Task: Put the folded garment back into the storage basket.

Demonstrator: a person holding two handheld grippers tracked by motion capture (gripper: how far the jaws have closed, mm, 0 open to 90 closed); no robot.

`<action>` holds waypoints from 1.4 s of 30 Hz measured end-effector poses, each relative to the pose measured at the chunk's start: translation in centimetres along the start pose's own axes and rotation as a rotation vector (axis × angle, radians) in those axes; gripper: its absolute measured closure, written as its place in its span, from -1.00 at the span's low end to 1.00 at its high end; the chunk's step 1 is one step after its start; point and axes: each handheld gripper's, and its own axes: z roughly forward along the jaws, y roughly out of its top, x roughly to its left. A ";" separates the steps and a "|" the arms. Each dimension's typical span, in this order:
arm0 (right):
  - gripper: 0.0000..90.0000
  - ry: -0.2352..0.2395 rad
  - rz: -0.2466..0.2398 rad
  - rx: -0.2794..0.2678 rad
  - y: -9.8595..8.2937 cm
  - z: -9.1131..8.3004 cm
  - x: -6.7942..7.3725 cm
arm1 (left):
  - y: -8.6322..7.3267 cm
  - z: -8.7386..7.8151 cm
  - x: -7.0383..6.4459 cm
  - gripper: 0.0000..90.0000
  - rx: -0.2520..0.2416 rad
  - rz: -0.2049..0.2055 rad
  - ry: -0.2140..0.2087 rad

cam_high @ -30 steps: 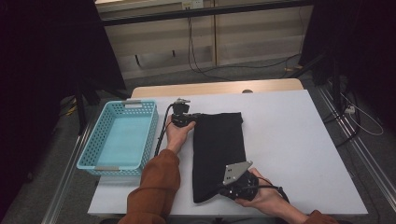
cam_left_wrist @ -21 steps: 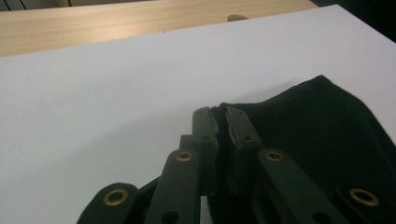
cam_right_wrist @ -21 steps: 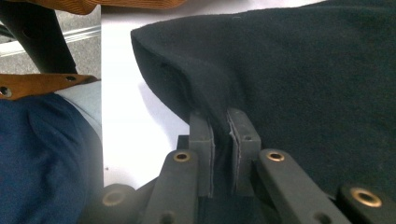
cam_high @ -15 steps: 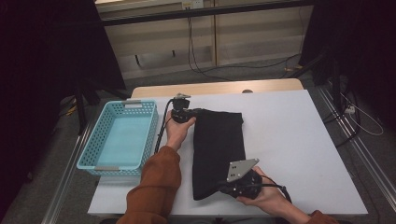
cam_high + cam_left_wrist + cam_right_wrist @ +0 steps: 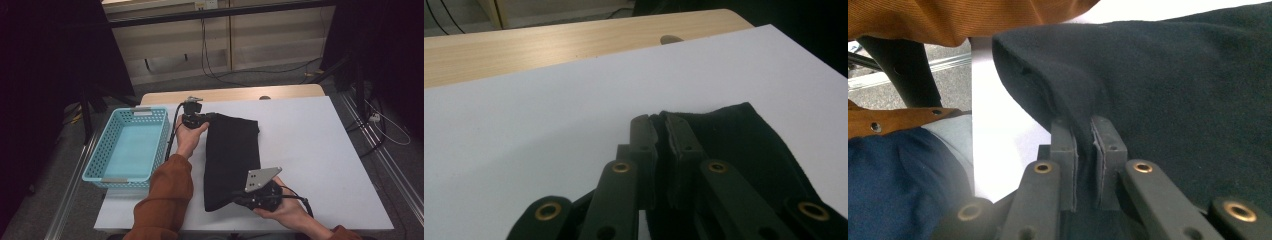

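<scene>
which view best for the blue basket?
High view: the whole blue basket sits on the table, left of the black cloth. The gripper views face the cloth clamped in each set of tongs.

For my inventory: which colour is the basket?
Light blue basket, clearest in the high view.

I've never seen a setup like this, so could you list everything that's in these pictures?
Cloth: one, black, lying lengthwise on the middle of the table, pinched at two edges.
Basket: one, light blue plastic mesh, on the table's left part.
Table: one, white top with a wooden strip along its far edge.
Cables: a few, dark, on the floor beyond the table.
Left tool: one, black, shut on the cloth's far left corner.
Right tool: one, black, shut on the cloth's near edge.
Sleeve: orange-brown, on the left arm.
</scene>
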 end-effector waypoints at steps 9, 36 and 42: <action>0.83 0.000 0.014 -0.029 0.5 -0.5 0.1 | 0.6 -0.8 -0.2 0.86 -0.014 0.007 -0.004; 0.84 -0.005 0.014 -0.106 2.2 -2.1 0.2 | 2.5 -2.4 -0.5 0.86 -0.027 0.020 0.009; 0.84 -0.008 0.011 -0.114 2.4 -2.3 0.3 | 2.8 -2.8 -0.5 0.86 -0.033 0.026 0.006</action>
